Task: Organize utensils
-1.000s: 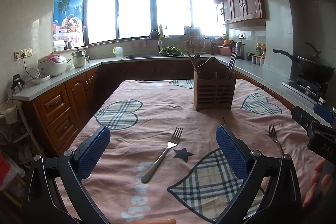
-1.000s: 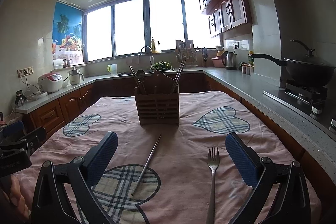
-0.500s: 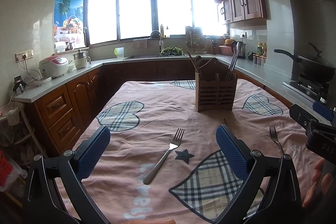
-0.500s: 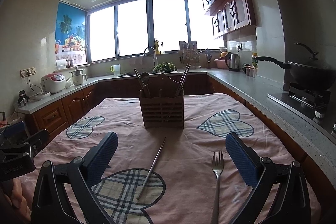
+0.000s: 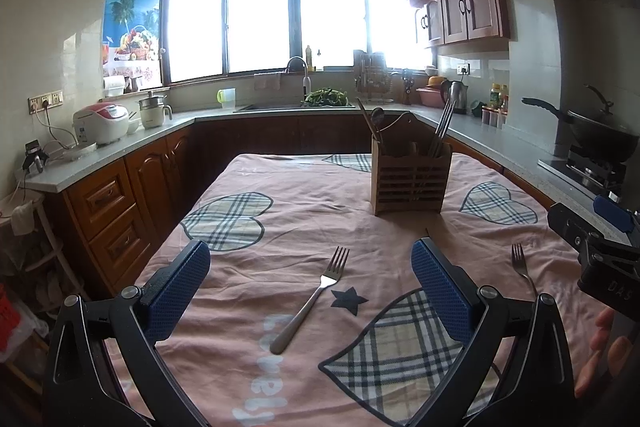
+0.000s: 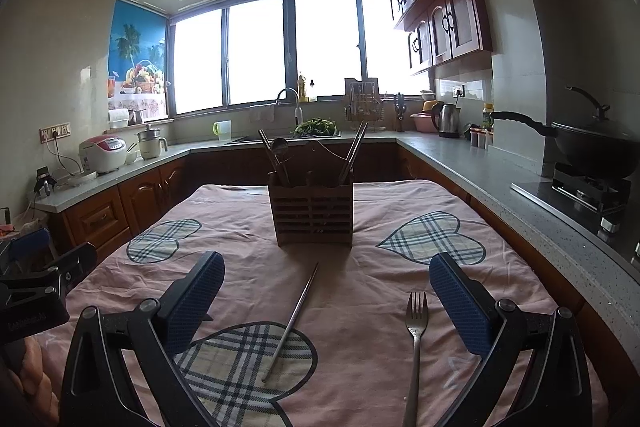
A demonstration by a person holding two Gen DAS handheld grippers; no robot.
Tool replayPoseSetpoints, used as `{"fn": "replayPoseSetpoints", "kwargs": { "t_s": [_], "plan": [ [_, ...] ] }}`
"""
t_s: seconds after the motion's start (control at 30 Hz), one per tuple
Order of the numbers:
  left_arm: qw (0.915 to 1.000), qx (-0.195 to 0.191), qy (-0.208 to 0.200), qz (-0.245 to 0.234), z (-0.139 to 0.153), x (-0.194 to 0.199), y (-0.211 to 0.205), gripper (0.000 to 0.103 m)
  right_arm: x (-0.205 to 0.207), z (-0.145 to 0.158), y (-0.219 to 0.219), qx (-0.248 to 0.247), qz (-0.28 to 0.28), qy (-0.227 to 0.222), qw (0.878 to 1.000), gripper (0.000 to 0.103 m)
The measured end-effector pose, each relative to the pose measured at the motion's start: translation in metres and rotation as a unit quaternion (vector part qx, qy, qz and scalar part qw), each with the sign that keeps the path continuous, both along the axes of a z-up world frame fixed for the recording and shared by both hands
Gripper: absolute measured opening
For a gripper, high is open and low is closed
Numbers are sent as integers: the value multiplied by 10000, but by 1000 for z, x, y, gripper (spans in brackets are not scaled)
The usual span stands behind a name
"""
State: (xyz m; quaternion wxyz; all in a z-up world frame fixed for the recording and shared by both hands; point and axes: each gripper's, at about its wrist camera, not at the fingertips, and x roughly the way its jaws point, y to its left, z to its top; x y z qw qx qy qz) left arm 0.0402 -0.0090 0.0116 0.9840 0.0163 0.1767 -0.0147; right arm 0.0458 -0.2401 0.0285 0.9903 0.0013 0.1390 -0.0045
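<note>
The wooden utensil holder (image 6: 312, 213) stands upright toward the far end of the table, on the pink tablecloth (image 5: 304, 219), and already holds a spoon and several chopsticks, so part of the sorting looks done. 3 pieces are loose on the cloth: 1 fork (image 5: 310, 301) in front of the left gripper (image 5: 310, 291), a second fork (image 6: 415, 343) just inside the right-hand finger of the right gripper (image 6: 326, 301), and a single metal chopstick (image 6: 291, 323) lying diagonally between the right gripper's fingers, pointing toward the holder. Both grippers hover above the cloth with their blue-padded fingers spread wide and nothing between the pads. Judging from this, the remaining work is picking up each of the 3 loose pieces and dropping it into the holder; no pickup has begun yet.
</note>
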Motion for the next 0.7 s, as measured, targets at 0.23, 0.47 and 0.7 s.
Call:
{"fn": "replayPoseSetpoints", "kwargs": {
  "t_s": [0.23, 0.47, 0.7],
  "plan": [
    [10000, -17, -3, -4, 1, 0, 0, 103, 1, 1, 2, -71, -50, 22, 10000, 103],
    [10000, -17, -17, -25, 1, -1, -1, 103, 5, -1, 2, -95, -64, 79, 9999, 103],
    [10000, -10, -68, -31, 4, -3, -3, 103, 6, -1, -1, -87, -76, 94, 9999, 103]
  ]
}}
